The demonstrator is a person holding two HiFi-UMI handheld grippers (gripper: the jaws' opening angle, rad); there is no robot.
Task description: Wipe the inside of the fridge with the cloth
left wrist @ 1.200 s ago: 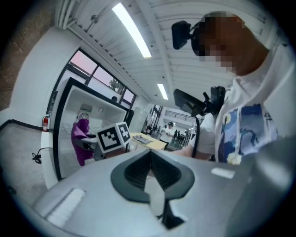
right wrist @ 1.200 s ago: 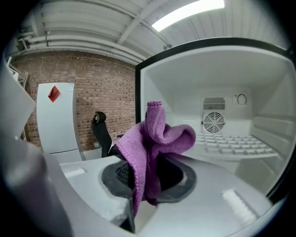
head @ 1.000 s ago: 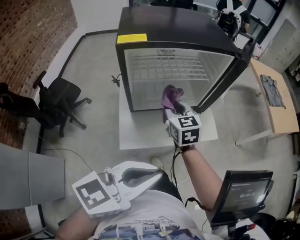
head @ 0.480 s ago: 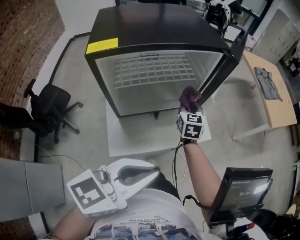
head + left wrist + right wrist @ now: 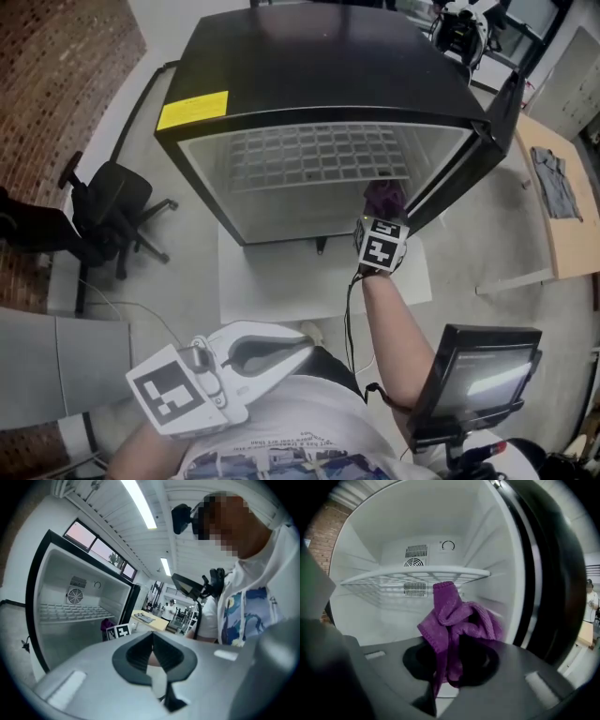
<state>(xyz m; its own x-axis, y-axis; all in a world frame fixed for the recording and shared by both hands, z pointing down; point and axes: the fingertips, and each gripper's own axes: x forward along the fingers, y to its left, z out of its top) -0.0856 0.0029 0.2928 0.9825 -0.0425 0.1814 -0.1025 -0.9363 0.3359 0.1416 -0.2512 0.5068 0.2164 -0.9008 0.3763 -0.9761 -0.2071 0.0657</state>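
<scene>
A black fridge stands with its door swung open to the right, its white inside and wire shelf showing. My right gripper is shut on a purple cloth at the fridge's mouth, near the right wall. In the right gripper view the cloth bunches up out of the jaws in front of the shelf. My left gripper is held low by my body, jaws together, holding nothing; in its own view the left gripper points toward the fridge.
The fridge stands on a white mat on the concrete floor. A black office chair is to the left. A wooden table with a grey garment stands at the right. A monitor is by my right elbow.
My right gripper has carried the cloth forward and a little up, toward the fridge's opening near its right wall. My left gripper has stayed by my body.
</scene>
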